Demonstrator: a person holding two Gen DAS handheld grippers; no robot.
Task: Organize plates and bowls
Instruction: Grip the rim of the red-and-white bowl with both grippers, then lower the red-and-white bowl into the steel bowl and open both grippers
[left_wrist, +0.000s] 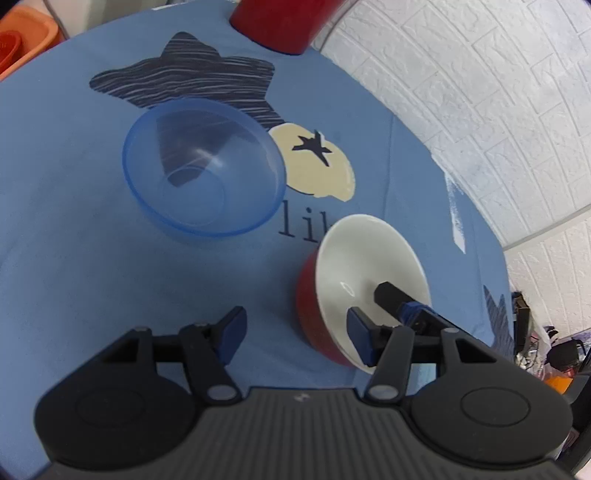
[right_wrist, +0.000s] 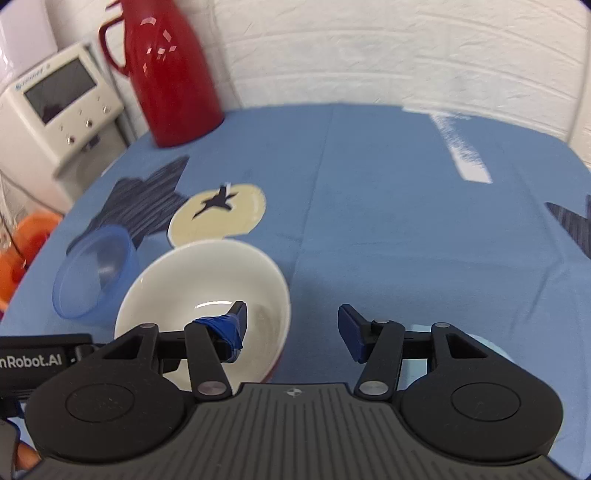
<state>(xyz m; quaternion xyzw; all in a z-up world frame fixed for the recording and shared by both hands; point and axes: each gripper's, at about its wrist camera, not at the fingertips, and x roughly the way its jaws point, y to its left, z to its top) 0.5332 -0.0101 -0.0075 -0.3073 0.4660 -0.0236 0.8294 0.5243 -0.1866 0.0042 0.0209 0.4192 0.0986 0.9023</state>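
A red bowl with a white inside (left_wrist: 369, 266) sits on the blue tablecloth (left_wrist: 74, 258) and looks tilted. My right gripper (right_wrist: 293, 325) is open and straddles this bowl's (right_wrist: 199, 284) right rim, with the taped left finger (right_wrist: 231, 328) inside and the right finger outside. That finger (left_wrist: 391, 297) also shows in the left wrist view. A translucent blue bowl (left_wrist: 203, 166) stands upright farther left (right_wrist: 92, 273). My left gripper (left_wrist: 295, 334) is open and holds nothing, just left of the red bowl.
A tall red jug (right_wrist: 166, 74) stands at the table's far edge. A white device with a screen (right_wrist: 59, 96) and an orange basin (right_wrist: 29, 236) lie beyond the left edge. Something pale blue (right_wrist: 487, 343) lies under my right gripper. A white brick wall (left_wrist: 480, 92) borders the table.
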